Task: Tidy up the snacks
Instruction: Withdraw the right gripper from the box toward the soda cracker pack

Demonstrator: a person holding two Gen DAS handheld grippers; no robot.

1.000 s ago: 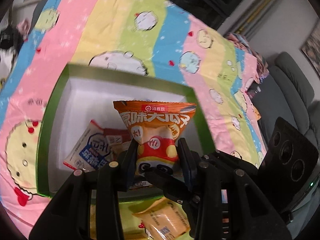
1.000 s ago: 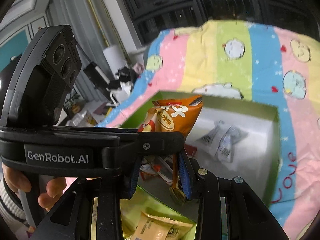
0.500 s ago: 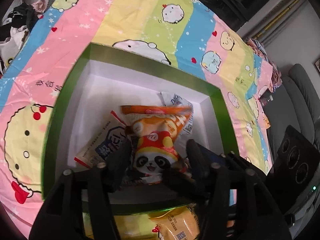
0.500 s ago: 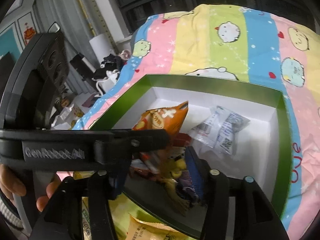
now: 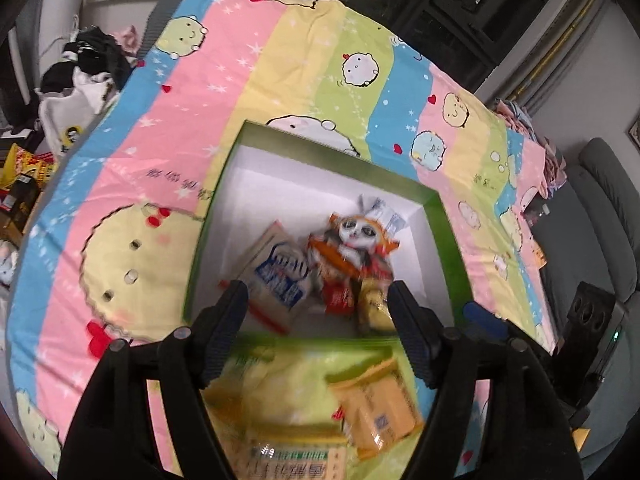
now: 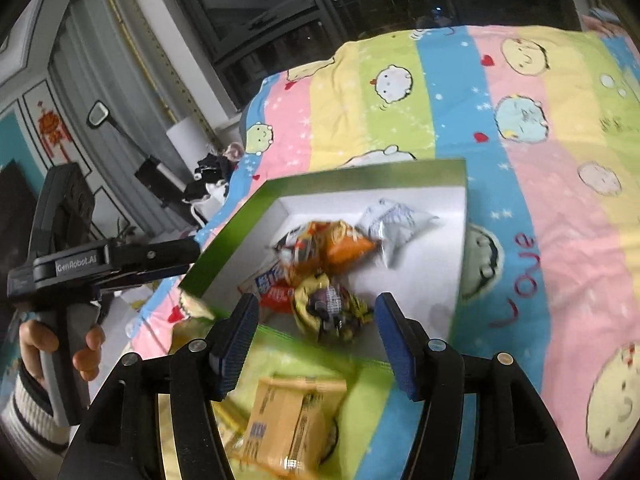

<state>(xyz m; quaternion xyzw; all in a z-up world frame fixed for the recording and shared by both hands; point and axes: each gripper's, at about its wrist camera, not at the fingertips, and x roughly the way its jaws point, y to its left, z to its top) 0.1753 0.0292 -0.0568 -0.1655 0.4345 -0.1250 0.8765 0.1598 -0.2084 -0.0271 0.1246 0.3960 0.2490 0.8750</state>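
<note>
Hand-held grippers, left [image 5: 316, 316] and right [image 6: 312, 328], have just been opening, empty; withdraw clear of the box [image 5: 448, 240] before fetching the yellow packet [image 6: 288, 428]

Motion-blurred snack packets [image 5: 348, 256] in the box; yellow packet [image 6: 288, 428] smeared, print unreadable.

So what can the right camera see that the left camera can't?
Only the right wrist view shows the person's hand holding the left gripper's handle, plus the dark windows behind the bed. Only the left wrist view shows the grey sofa and a pile of clothes. Both show the green box on the striped blanket, with the orange panda snack and other packets lying inside, and a yellow packet outside it. Each view's own jaws stand open and empty.
</note>
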